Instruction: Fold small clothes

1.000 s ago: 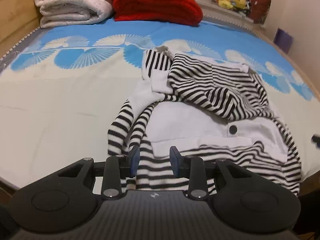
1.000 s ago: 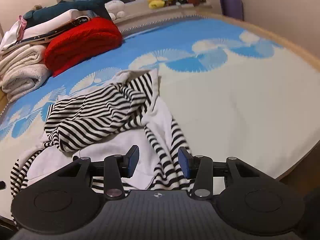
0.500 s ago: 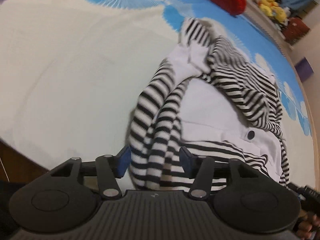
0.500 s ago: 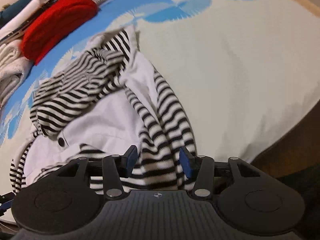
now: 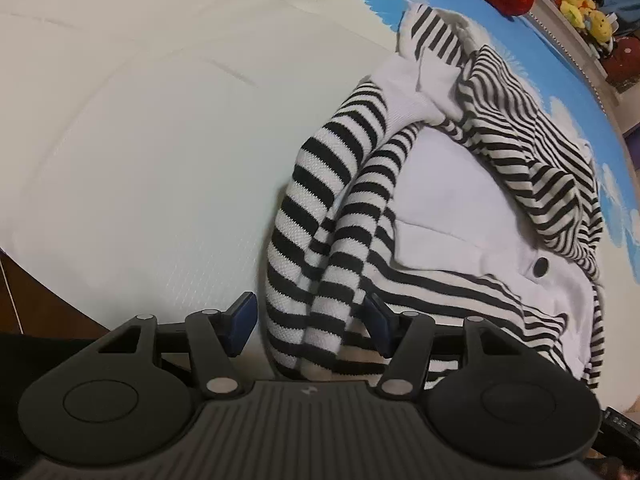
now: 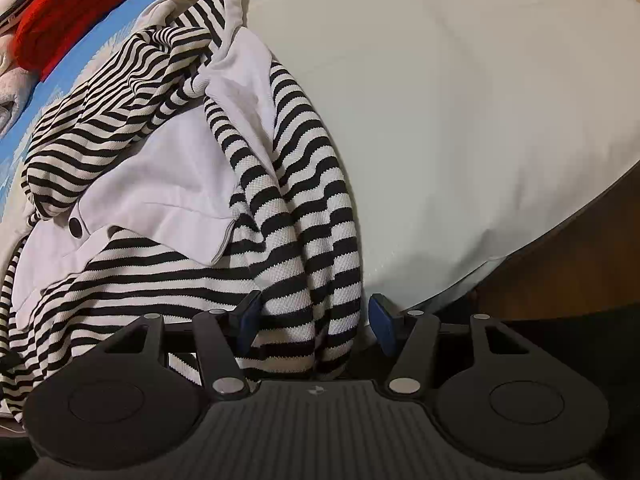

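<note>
A small black-and-white striped garment with white panels and a black button point(image 5: 541, 267) lies crumpled on the bed. In the left wrist view its left striped sleeve point(image 5: 320, 216) runs down between the pads of my left gripper point(image 5: 308, 320), which is open around it. In the right wrist view the other striped sleeve point(image 6: 304, 216) lies between the pads of my right gripper point(image 6: 312, 320), also open. The sleeve ends are hidden behind the gripper bodies.
The bed sheet point(image 5: 140, 140) is pale near me and blue patterned farther away. A red folded blanket point(image 6: 80, 4) lies at the far side. Plush toys point(image 5: 584, 4) sit on a ledge. The bed's near edge and dark floor point(image 6: 560, 272) are close.
Both grippers have moved forward and down to the garment's near edge. Each now has a striped sleeve between its wider-open pads.
</note>
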`<action>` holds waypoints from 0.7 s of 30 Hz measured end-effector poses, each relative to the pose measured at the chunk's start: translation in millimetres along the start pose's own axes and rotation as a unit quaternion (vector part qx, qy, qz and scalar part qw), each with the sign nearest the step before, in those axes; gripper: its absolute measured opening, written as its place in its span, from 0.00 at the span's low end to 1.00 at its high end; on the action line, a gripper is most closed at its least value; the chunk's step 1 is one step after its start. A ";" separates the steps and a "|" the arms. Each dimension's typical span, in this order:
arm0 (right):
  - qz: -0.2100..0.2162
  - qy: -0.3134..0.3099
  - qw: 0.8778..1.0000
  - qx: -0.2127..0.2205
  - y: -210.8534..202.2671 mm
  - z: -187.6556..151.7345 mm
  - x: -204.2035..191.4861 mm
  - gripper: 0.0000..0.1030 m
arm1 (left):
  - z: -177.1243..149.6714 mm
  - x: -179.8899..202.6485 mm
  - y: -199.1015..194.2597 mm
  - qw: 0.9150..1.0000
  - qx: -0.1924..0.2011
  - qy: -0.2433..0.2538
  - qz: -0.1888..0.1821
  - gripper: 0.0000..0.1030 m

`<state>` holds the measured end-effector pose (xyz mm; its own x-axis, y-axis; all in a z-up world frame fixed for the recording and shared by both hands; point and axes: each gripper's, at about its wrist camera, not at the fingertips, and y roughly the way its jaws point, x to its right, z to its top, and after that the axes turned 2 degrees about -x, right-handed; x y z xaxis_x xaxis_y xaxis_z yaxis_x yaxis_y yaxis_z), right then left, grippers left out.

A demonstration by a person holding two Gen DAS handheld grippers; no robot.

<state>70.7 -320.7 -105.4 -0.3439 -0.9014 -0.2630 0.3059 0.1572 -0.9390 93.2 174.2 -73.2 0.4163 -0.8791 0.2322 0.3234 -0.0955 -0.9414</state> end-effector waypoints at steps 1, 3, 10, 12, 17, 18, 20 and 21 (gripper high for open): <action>0.002 0.001 1.000 0.000 -0.2 -0.2 0.6 0.53 | -0.5 0.1 0.2 1.000 0.005 -0.002 0.003 0.59; 0.008 -0.003 1.000 0.001 -1.4 0.1 -0.2 0.39 | -1.1 2.1 0.3 1.000 0.011 0.002 0.003 0.22; 0.052 0.010 0.991 0.120 -48.3 12.4 5.5 0.11 | -13.1 5.5 -24.1 0.998 0.029 -0.001 -0.051 0.09; 0.049 0.023 0.988 0.147 -61.3 17.4 13.5 0.11 | -18.2 6.4 -34.2 0.997 0.031 0.012 -0.064 0.09; 0.008 0.028 0.997 0.067 -32.0 18.8 16.6 0.12 | -13.7 0.5 -19.8 0.999 0.001 0.021 -0.030 0.09; 0.005 0.031 0.998 0.048 -23.9 17.6 16.2 0.13 | -11.1 0.1 -14.2 1.000 -0.007 0.020 -0.021 0.10; 0.002 0.036 0.999 0.035 -17.3 17.0 15.0 0.18 | -7.0 2.8 -7.7 1.000 -0.015 0.019 -0.020 0.13; -0.002 0.037 0.999 0.035 -16.8 16.1 12.5 0.23 | -5.4 4.8 -6.6 0.999 -0.015 0.024 -0.020 0.19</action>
<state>75.6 -341.1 -89.4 -0.4093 -0.8695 -0.2766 0.3653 0.1216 -0.9229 88.5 168.1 -67.2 0.3612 -0.8961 0.2580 0.3137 -0.1438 -0.9386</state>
